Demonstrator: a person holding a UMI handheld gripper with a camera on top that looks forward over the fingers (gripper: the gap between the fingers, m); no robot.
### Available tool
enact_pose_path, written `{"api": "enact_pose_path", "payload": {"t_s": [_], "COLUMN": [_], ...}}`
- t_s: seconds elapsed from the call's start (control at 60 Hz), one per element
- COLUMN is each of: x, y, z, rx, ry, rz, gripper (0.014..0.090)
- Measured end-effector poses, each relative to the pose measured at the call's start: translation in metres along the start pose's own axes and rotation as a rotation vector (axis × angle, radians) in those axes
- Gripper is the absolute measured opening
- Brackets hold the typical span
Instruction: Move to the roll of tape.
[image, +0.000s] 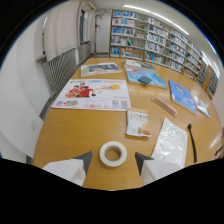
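Your claw (113, 161) is spread wide, its two dark tips well apart with nothing held, and the tape (112, 153) lies flat on the table (75, 135) right in the gap, just ahead of the tips and about midway between them. Neither finger touches the roll; bare wood shows on both sides of it. Judged from that, the approach is nearly done: you are lined up on the target and close over it, so the step in hand is the last bit of closing in. What remains is a short, straight advance so the roll sits squarely between the fingers, keeping the tips level so neither one nudges the ring and skates it across the smooth top. The task only asks you to reach the tape, so no squeeze is called for. Mind the neighbours: a small packet (138, 123) lies just beyond the roll, a clear plastic sheet (171, 142) rests beside it to the right, and a dark pen (192, 142) sits farther out. A large poster (92, 94) and other printed sheets lie well beyond, out of your way, with bookshelves (155, 42) behind.
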Motion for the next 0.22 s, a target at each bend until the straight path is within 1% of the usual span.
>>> {"api": "enact_pose_path", "payload": {"t_s": [0.217], "x": [-0.0005], "y": [0.0021], "z": [0.0027], "rx": [-0.01], "ry": [-0.003], "rz": [0.011], "gripper": [0.0848]}}
